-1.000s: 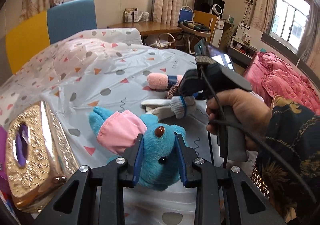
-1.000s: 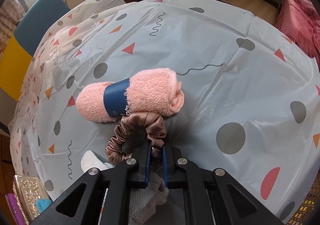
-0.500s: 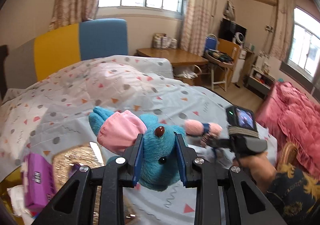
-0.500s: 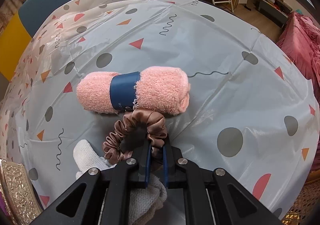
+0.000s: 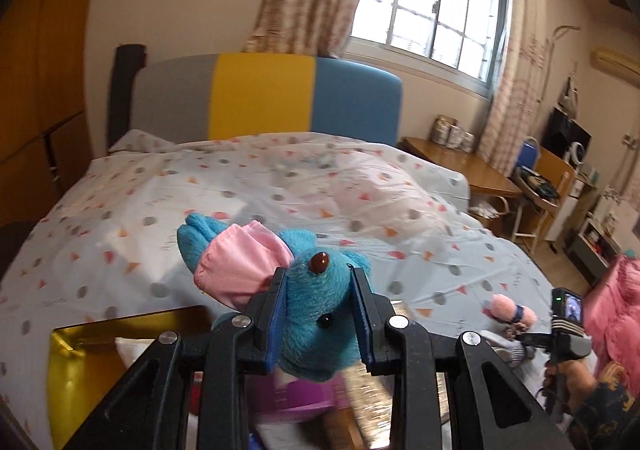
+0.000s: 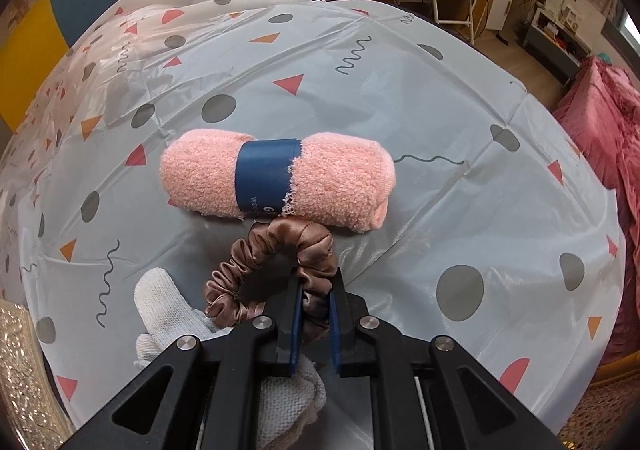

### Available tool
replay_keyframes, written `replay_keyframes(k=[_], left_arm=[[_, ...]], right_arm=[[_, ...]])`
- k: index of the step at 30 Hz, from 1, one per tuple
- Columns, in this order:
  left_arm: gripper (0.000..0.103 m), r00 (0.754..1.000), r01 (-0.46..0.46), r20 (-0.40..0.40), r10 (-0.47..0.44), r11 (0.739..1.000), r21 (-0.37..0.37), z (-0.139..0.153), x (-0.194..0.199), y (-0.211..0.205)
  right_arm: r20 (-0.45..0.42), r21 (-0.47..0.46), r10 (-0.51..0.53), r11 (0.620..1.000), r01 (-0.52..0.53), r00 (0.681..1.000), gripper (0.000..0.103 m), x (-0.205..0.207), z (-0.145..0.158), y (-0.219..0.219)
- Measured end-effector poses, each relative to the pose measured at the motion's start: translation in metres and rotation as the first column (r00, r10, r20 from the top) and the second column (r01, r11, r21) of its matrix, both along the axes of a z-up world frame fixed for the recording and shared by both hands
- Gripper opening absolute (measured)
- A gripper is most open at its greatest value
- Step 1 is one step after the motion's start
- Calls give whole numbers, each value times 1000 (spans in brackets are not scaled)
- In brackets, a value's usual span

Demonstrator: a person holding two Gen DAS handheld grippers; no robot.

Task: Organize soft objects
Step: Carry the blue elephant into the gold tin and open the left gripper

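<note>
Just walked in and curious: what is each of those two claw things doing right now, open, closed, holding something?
Left gripper: closed on the blue plush toy.
Right gripper: closed on the brown scrunchie.

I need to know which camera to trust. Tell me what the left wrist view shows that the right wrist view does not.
Left wrist only: the left gripper clamped on a blue plush toy in a pink cloth, above a gold box.
Right wrist only: a white knitted sock.
Both: the right gripper, the brown satin scrunchie it pinches, the rolled pink towel with a blue band, the patterned bed cover.
</note>
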State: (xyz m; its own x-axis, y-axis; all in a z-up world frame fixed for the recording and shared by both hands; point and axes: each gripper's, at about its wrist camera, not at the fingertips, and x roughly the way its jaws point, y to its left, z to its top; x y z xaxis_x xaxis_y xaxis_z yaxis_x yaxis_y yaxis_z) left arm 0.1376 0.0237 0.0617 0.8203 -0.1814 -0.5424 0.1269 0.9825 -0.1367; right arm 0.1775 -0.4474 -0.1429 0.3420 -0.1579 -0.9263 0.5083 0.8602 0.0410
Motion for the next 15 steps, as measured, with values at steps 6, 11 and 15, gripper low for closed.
replay_keyframes(k=[6,11,15], left_arm=[[31,993,-116,-22,117,993,10,-14,-26,66],[31,973,-221,-73,221,975,7,-39,-47,114],[31,947,-305,-109,303,952,-2,-57,-65,151]], right_arm=[[-5,-16,14,1000,-14,1000,10,1,0,-2],[-12,-36,30,999,-30,999,10,2,0,1],[-13,-39,33,999,-33,999,10,2,1,1]])
